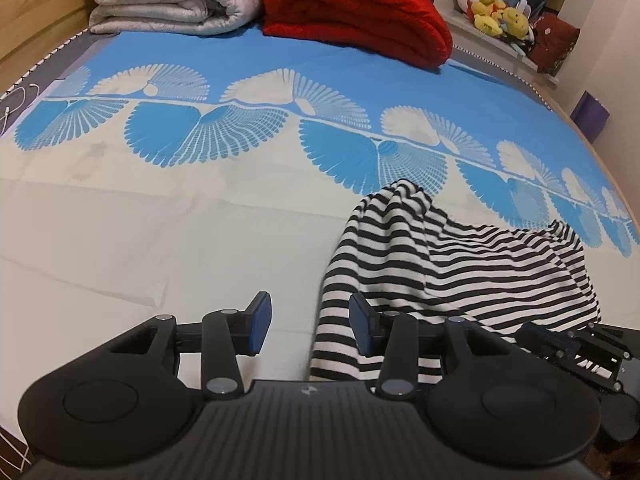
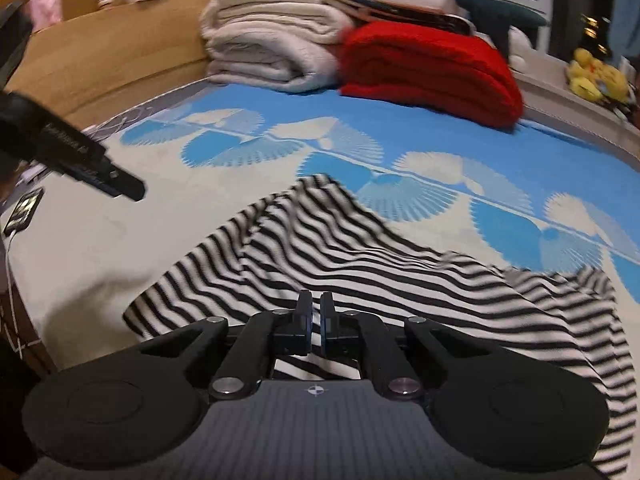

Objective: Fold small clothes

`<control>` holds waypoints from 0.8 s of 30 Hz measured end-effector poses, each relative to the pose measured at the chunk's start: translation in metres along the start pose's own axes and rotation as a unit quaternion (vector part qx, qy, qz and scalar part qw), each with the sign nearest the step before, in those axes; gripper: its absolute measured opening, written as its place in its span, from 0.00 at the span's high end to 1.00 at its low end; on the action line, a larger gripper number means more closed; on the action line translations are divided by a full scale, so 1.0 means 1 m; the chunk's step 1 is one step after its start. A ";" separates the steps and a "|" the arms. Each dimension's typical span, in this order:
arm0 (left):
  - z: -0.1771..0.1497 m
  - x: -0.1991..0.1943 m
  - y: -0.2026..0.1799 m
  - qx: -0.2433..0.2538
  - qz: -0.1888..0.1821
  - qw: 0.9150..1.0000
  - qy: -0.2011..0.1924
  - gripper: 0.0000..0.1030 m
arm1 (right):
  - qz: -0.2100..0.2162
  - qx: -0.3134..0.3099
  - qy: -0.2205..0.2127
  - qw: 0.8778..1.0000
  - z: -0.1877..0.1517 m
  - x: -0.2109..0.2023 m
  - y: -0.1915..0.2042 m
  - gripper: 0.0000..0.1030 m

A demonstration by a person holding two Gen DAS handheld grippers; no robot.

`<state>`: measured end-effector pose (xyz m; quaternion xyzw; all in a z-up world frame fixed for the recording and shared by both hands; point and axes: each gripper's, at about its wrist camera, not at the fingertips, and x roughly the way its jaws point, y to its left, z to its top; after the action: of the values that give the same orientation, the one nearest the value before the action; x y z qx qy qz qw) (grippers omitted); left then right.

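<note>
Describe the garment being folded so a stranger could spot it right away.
On the bed, in front of the folded white blanket and red blanket, lies a crumpled shirt. It is the only black-and-white striped thing there.

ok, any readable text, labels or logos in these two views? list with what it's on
No text can be read in either view.
White print on the side of the left gripper, seen in the right wrist view: too blurred to read.
Small round crosshair mark, no letters, on each gripper body, left and right.
Dark phone-like device at the bed's left edge: screen shows light marks, too small to read.
Striped garment: stripes only, no print visible.
</note>
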<state>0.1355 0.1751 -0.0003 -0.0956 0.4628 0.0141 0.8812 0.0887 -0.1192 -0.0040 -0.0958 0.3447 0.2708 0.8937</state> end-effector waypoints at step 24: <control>0.001 0.021 0.012 -0.007 0.024 0.999 0.038 0.50 | 0.076 -0.296 0.063 0.950 -0.045 0.077 0.127 0.53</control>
<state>0.1471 0.1856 -0.0186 -0.0916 0.4982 0.0349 0.8615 0.0413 0.0033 -0.0870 -0.3463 0.3112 0.4208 0.7785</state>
